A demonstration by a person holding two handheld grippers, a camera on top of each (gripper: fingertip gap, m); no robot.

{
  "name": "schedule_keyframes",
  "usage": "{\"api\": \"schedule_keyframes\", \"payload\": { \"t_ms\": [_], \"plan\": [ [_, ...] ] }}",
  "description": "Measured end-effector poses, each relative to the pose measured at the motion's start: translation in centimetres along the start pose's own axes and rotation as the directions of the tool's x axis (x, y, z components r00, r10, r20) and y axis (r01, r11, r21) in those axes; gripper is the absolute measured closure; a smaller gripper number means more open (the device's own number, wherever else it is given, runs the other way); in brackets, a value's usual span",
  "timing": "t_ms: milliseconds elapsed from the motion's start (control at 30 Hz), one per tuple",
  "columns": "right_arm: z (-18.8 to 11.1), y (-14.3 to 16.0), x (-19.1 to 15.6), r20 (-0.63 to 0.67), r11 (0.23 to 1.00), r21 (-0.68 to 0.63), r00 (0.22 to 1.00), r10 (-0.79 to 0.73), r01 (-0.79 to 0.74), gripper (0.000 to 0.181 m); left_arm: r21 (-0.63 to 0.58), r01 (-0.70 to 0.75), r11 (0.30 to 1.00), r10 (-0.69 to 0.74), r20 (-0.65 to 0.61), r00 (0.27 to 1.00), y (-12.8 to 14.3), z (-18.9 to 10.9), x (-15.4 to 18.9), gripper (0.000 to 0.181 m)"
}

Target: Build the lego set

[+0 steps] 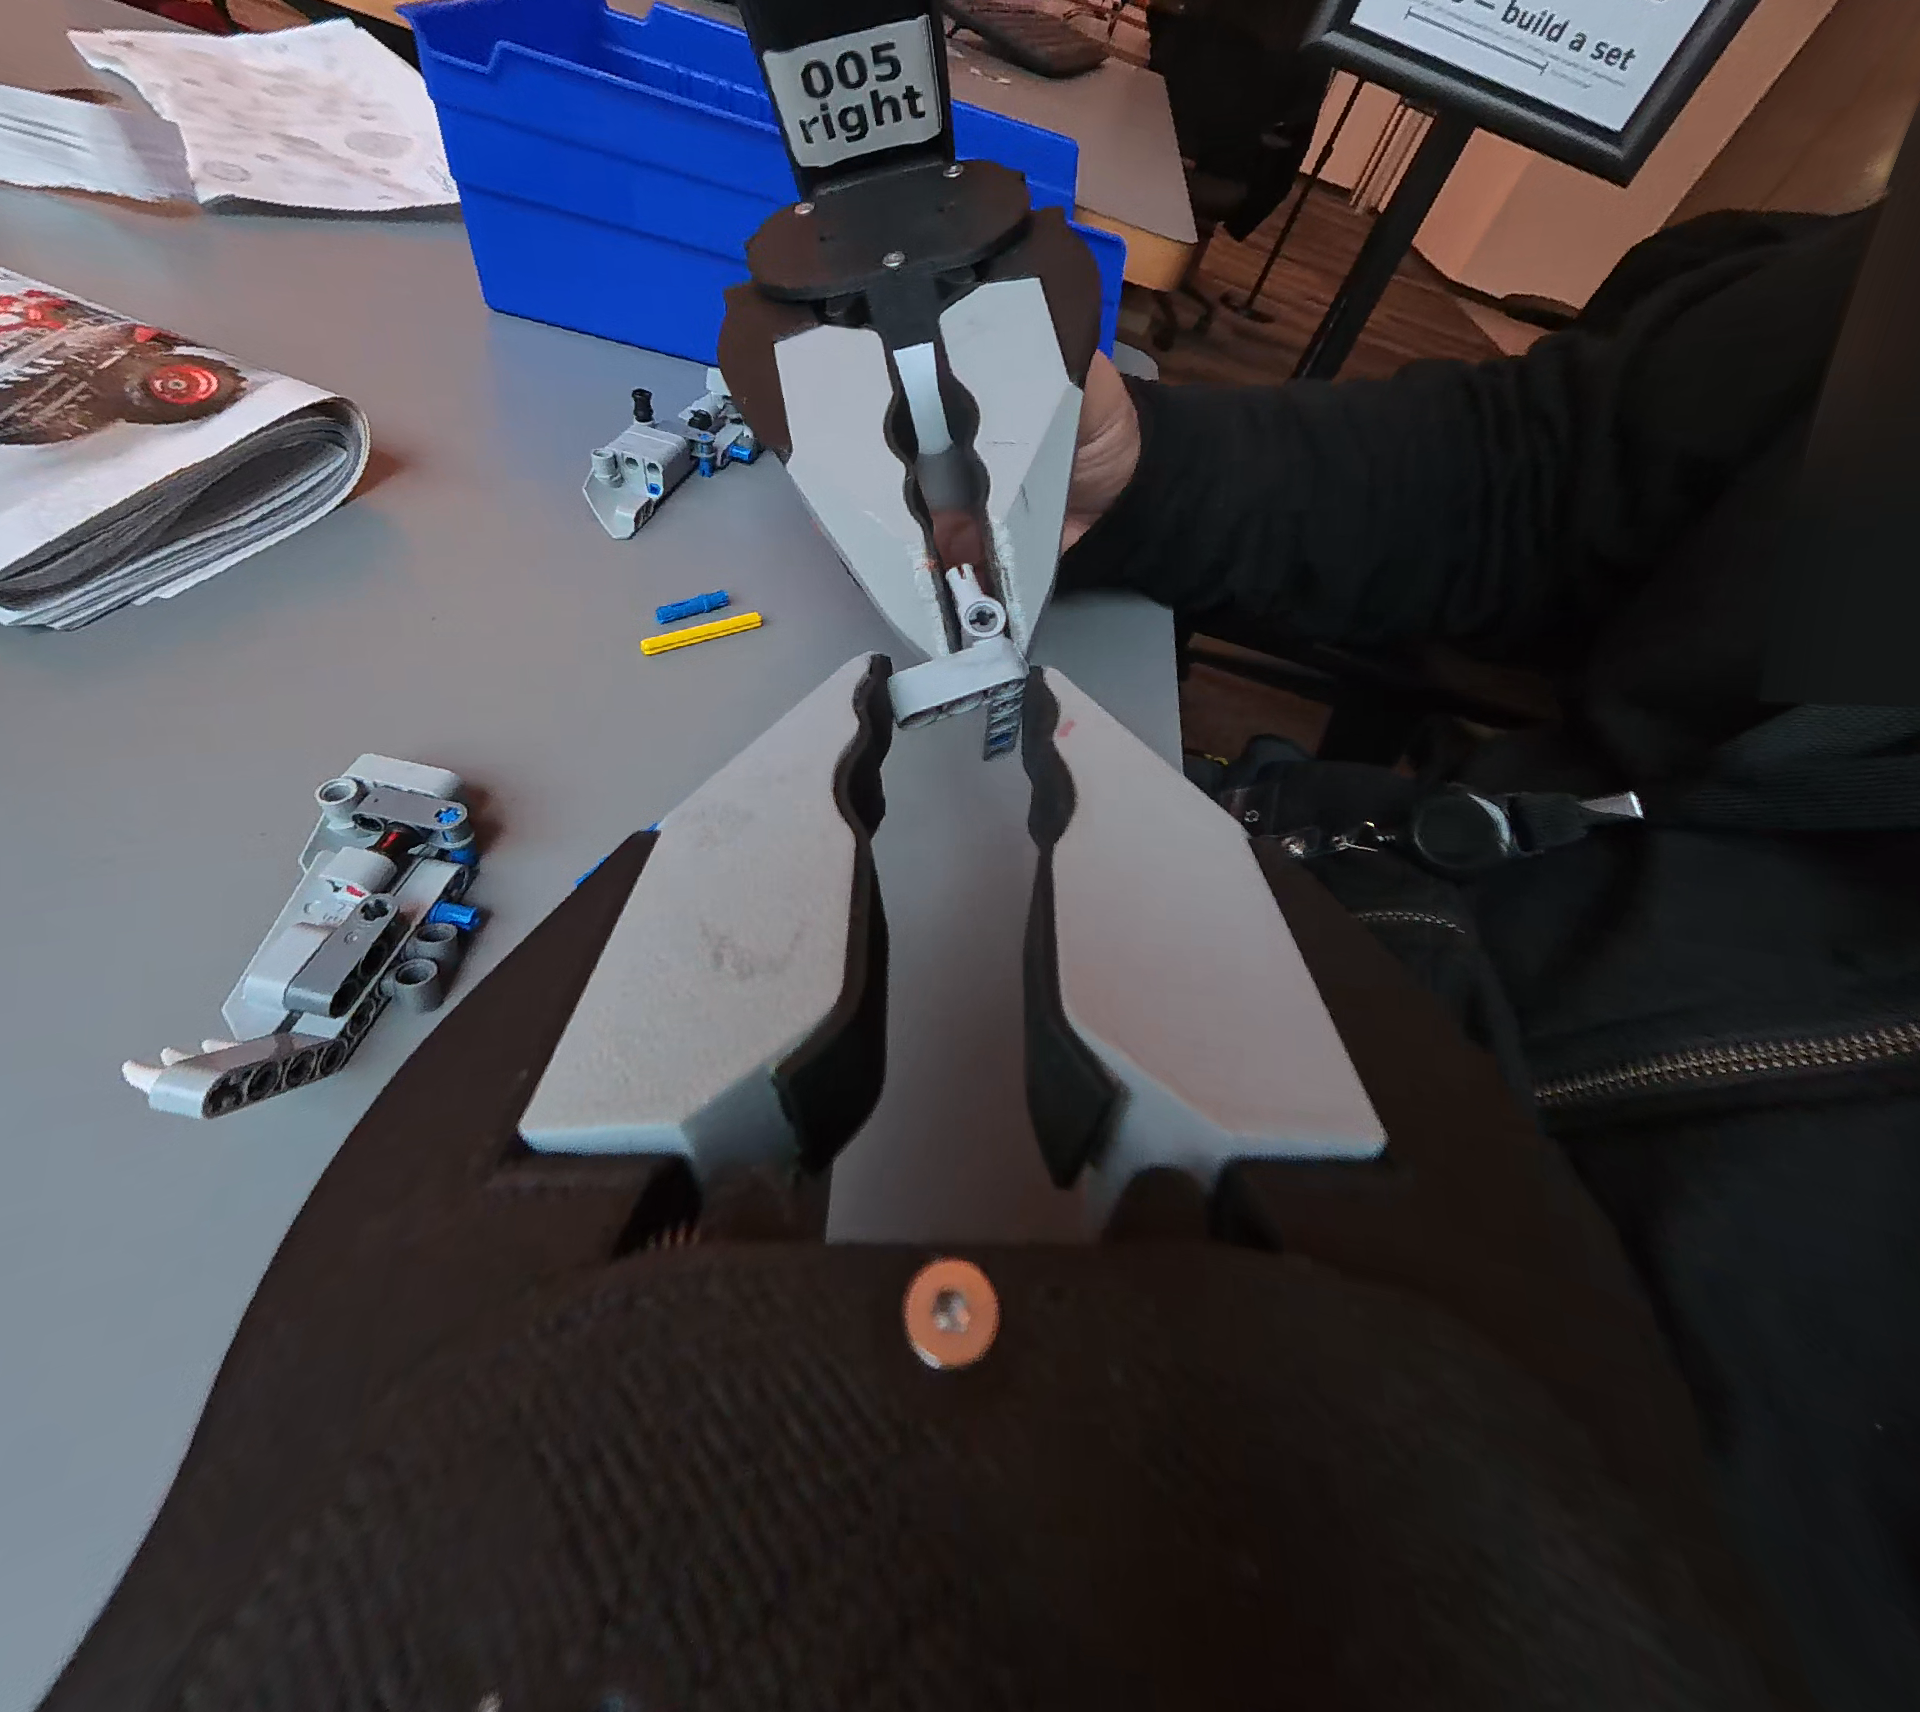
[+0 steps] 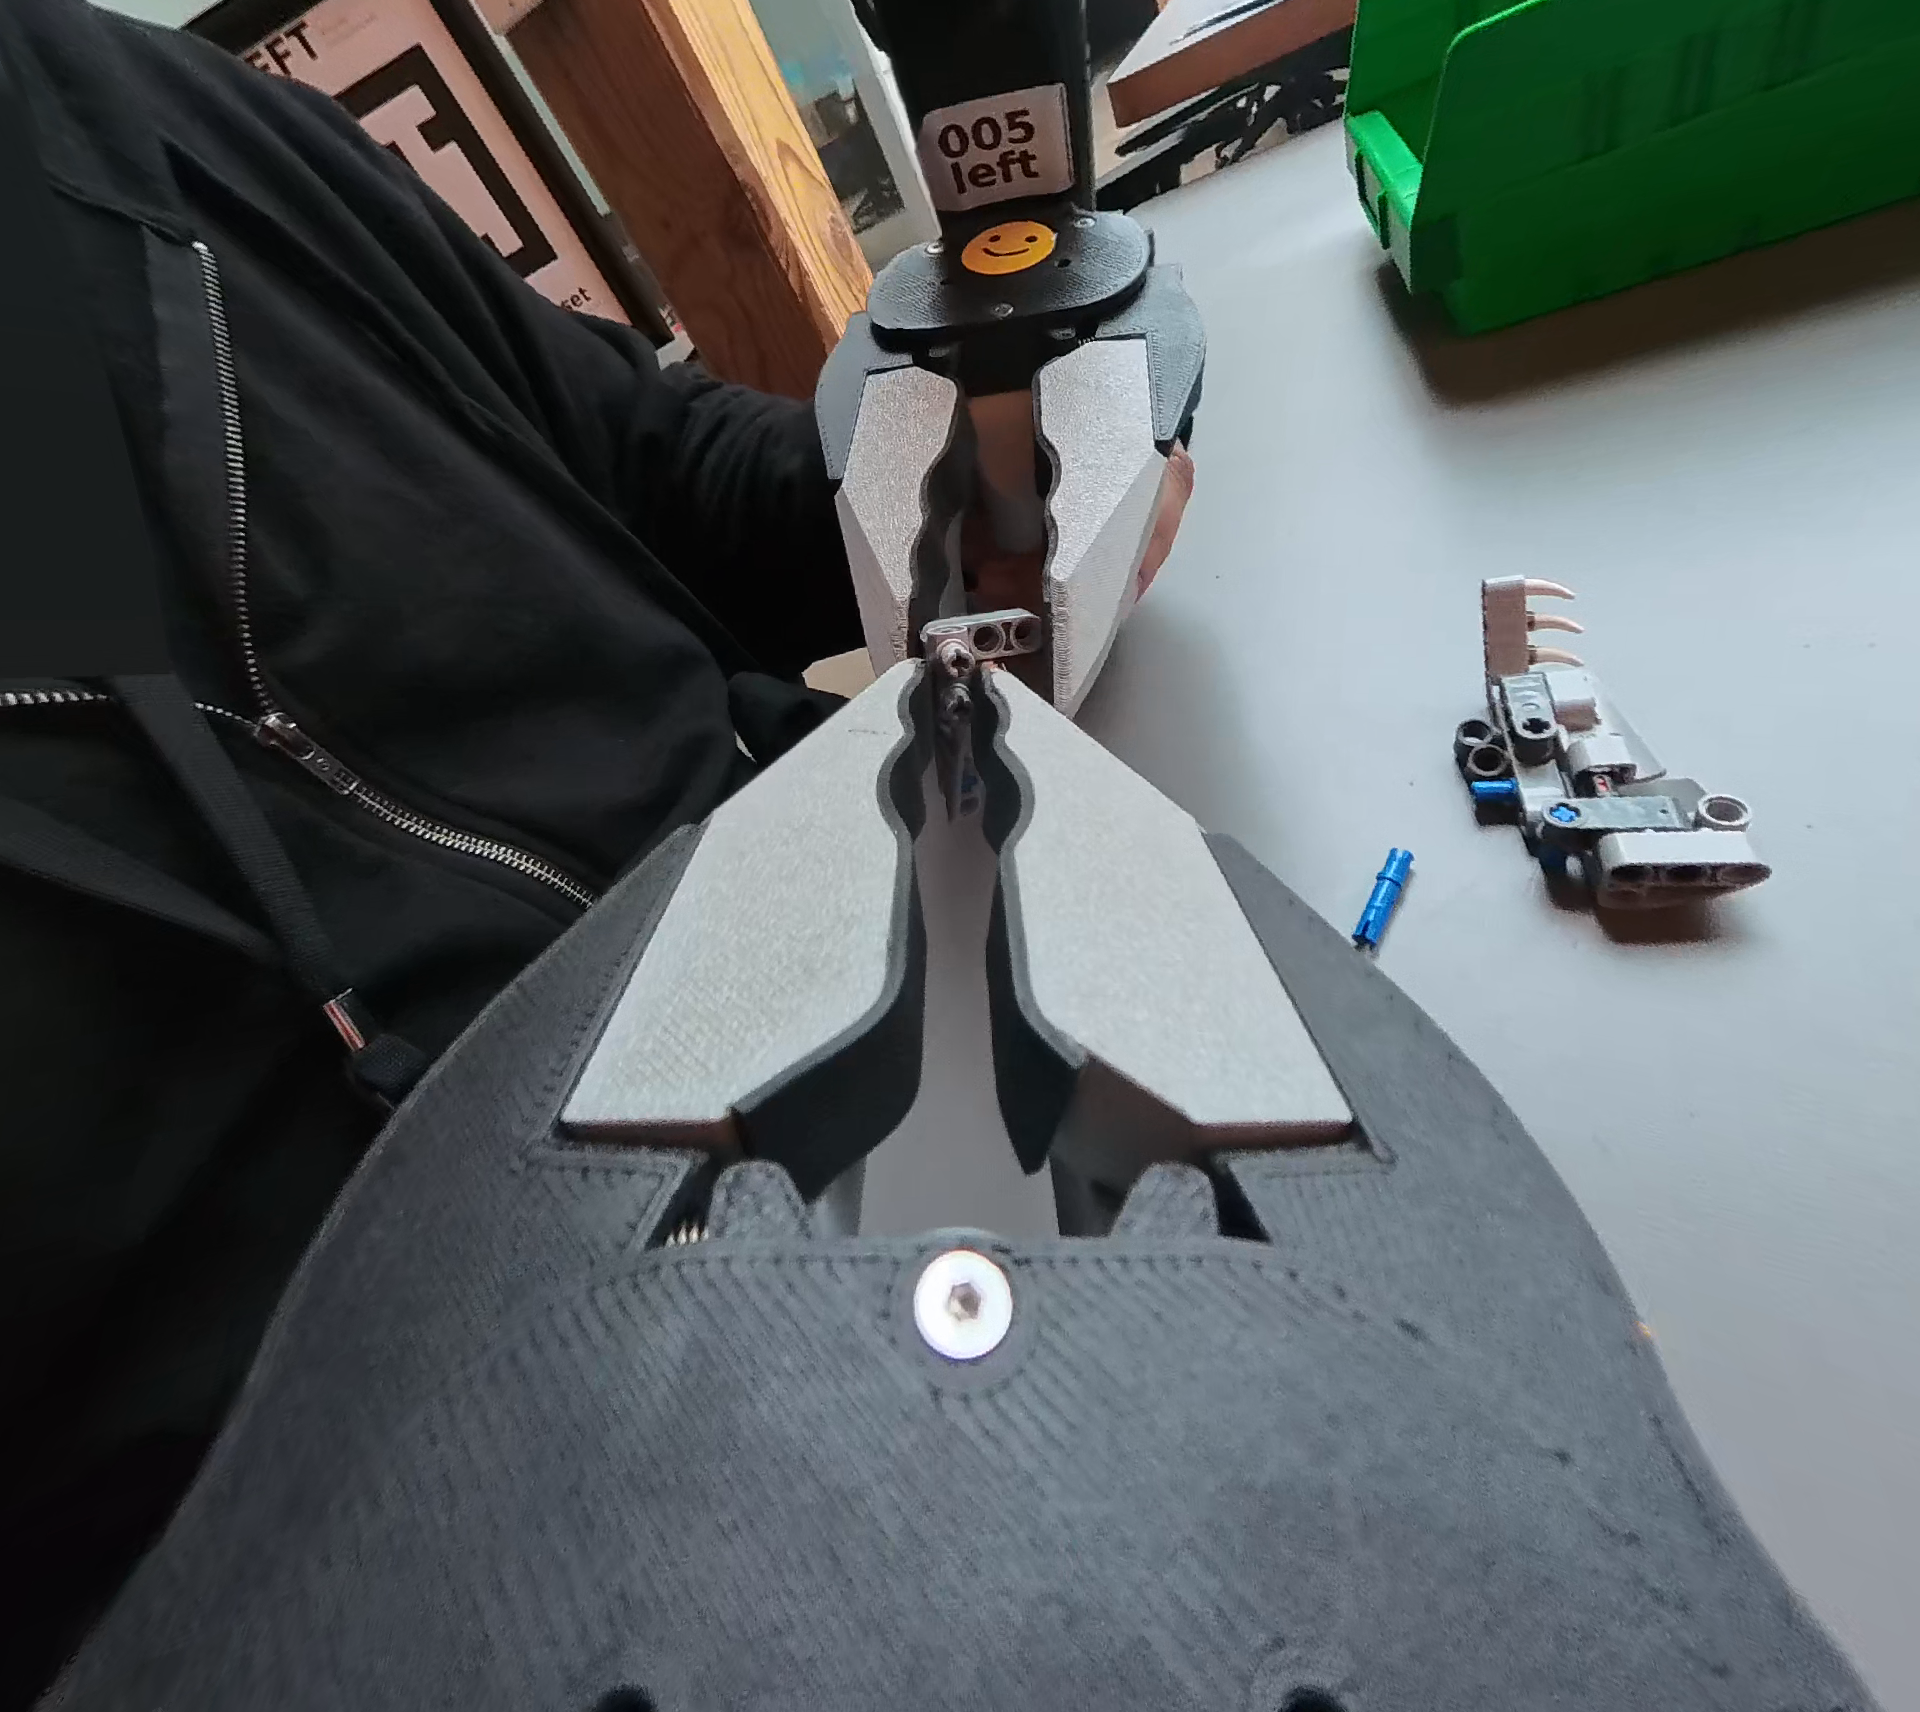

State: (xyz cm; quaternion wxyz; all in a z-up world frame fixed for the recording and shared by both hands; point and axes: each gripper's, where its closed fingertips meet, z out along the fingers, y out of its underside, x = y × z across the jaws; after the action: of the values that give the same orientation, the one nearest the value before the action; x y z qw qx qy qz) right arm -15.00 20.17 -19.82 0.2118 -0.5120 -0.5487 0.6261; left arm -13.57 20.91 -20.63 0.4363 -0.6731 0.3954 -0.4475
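The two grippers meet tip to tip above the grey table's near edge. My left gripper (image 1: 958, 677) is shut on a short grey lego beam (image 1: 951, 688), held crosswise between its fingertips; the beam also shows in the right wrist view (image 2: 987, 636). My right gripper (image 2: 956, 677) is shut on a small grey connector with cross holes and a blue pin (image 2: 954, 712); in the left wrist view this connector (image 1: 979, 615) touches the beam. The left gripper (image 2: 985, 649) faces me in the right wrist view, the right gripper (image 1: 982, 628) in the left one.
A larger grey assembly with white claws (image 1: 343, 924) (image 2: 1590, 779) and a smaller assembly (image 1: 665, 457) lie on the table (image 1: 364, 675). A loose blue pin (image 1: 693, 606) (image 2: 1382, 895) lies by a yellow axle (image 1: 701, 634). Blue bin (image 1: 623, 156), green bin (image 2: 1662, 83), instruction booklets (image 1: 156, 457). The grippers are tip to tip, or close to it.
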Motion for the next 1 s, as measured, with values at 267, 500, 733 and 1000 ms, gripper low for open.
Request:
{"api": "schedule_keyframes", "payload": {
  "t_ms": [267, 500, 733, 1000],
  "plan": [
    [0.3, 0.1, 0.5, -0.001, 0.998, 0.010, 0.998, 0.060, -0.060, 0.177, -0.012, 0.088, 0.996, -0.089, -0.006, 0.996, 0.4, -0.2, -0.3, 0.157],
    [-0.5, -1.4, 0.1, 0.047, 0.990, 0.103, 0.995, 0.086, -0.091, 0.176, 0.126, 0.106, 0.986, -0.099, -0.063, 0.993, -1.4, -1.4, -0.1, 0.157],
    [-0.3, -1.1, 0.7, -0.030, 0.992, 0.103, 0.996, 0.083, -0.079, 0.163, 0.292, 0.158, 0.943, -0.140, -0.081, 0.987, -3.5, -2.2, -0.8, 0.157],
    [0.1, -1.6, 0.1, -0.002, 0.990, 0.124, 0.997, 0.074, -0.073, 0.177, 0.294, 0.140, 0.946, -0.131, -0.051, 0.990, -3.5, -1.8, -0.7, 0.157]
  ]
}}
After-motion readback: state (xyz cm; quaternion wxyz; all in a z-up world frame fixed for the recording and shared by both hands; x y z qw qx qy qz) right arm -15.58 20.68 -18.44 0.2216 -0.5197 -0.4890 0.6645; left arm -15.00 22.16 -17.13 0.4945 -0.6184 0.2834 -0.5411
